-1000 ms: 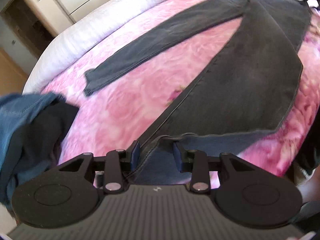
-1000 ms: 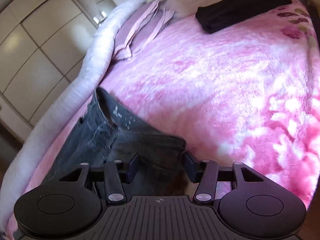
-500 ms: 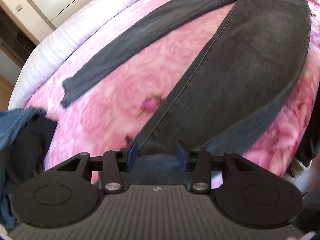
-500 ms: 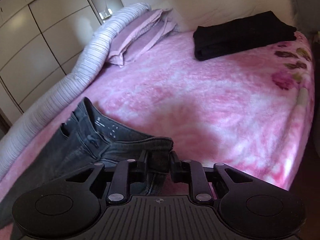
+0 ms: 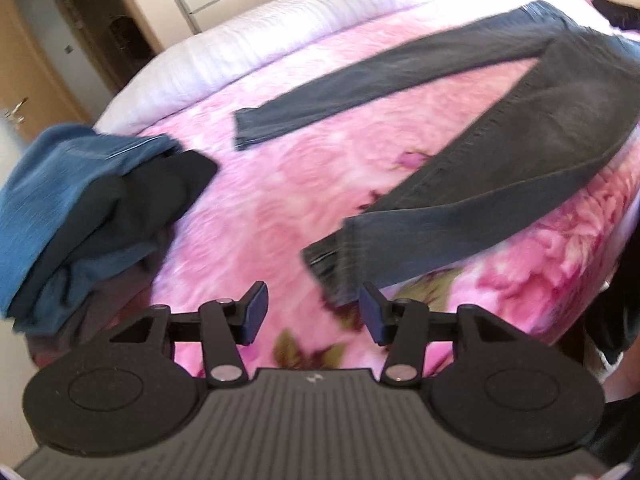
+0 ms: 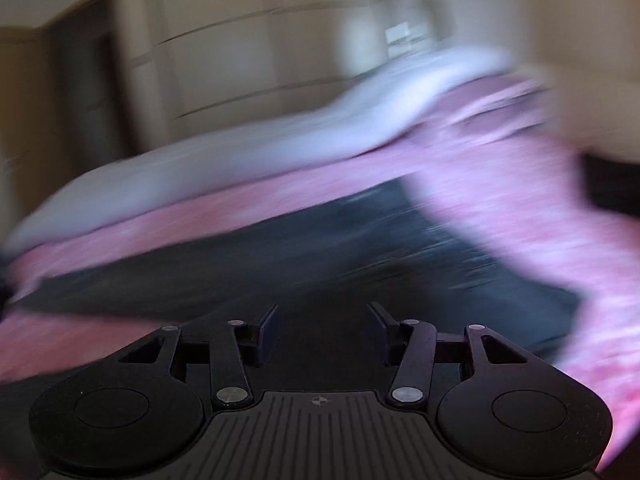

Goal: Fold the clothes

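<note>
- Left wrist: left gripper (image 5: pixel 313 314) now spread wide and empty, having let go of the hem held a second ago. Dark jeans (image 5: pixel 540 128) flat on the pink blanket (image 5: pixel 280 184), legs splayed in a V, near leg's cuff at the bed's front edge. Heap of blue clothes (image 5: pixel 76 200) at the left corner.
- Right wrist: badly blurred; right gripper (image 6: pixel 322 330) also parted, waistband released, dark denim (image 6: pixel 320 248) below. Spreading likely finished; folding next.
</note>
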A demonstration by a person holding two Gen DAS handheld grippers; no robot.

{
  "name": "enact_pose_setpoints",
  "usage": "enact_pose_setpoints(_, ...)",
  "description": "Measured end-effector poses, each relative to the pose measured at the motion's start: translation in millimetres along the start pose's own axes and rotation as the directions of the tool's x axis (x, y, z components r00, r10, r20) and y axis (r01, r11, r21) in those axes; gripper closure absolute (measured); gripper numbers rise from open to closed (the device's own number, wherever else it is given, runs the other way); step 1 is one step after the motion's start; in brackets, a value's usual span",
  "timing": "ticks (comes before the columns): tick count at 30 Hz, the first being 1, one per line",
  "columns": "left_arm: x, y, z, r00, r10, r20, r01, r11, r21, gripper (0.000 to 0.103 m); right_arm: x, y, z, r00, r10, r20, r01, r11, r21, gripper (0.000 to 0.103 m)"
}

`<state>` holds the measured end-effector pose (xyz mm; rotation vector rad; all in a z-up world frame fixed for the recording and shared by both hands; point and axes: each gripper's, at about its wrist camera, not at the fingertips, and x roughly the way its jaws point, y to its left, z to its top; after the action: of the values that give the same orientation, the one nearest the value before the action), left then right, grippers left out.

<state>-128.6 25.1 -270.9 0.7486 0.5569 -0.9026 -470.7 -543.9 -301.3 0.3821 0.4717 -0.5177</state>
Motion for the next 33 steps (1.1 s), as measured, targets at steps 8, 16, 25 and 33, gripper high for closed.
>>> enact_pose_setpoints(8, 18.5, 35.8, -5.9, 1.000, -0.013, -0.004, 0.013, 0.997, -0.074, 0.053, 71.9, 260.3, -77.6, 0.768, 0.498, -0.402, -0.636, 0.667, -0.388, 0.052)
enact_pose_setpoints(16, 41.0, 56.0, 4.6, 0.995, -0.085, 0.049, 0.089, 0.992, -0.093, 0.045, 76.2, 359.6, -117.2, 0.530, 0.573, -0.625, -0.848, 0.363, -0.386, 0.053)
enact_pose_setpoints(25, 105.8, 28.8, 24.2, 0.958, -0.286, -0.029, 0.285, 0.958, -0.040, 0.054, 118.2, 270.4, -68.3, 0.841, 0.340, -0.420, -0.539, 0.584, -0.607, 0.053)
enact_pose_setpoints(33, 105.3, 32.5, 37.0, 0.956, -0.294, -0.025, 0.293, 0.956, -0.032, 0.094, 192.1, 195.5, -25.1, 0.938, 0.086, -0.335, -0.316, 0.608, -0.728, 0.052)
